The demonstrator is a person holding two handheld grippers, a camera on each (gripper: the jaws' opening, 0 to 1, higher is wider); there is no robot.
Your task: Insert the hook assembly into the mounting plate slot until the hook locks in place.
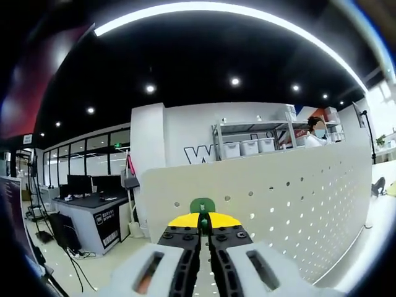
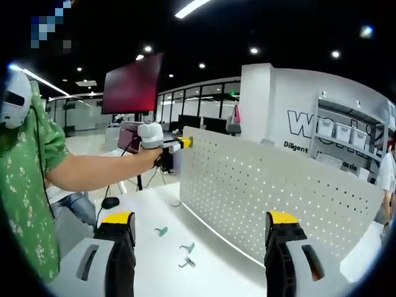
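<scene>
One green hook (image 1: 202, 205) sits pinched in the clenched left gripper (image 1: 204, 230) at the top edge of the white pegboard (image 1: 278, 198).
Three spare hooks (image 2: 185, 255) lie on the table (image 2: 216, 272); the right gripper (image 2: 197, 230) hangs released. Next, the hook needs lining up with a hole.

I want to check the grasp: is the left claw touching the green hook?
Touching. In the left gripper view the left claw is shut, with the green hook pinched between its yellow tips, in front of the white pegboard.
</scene>
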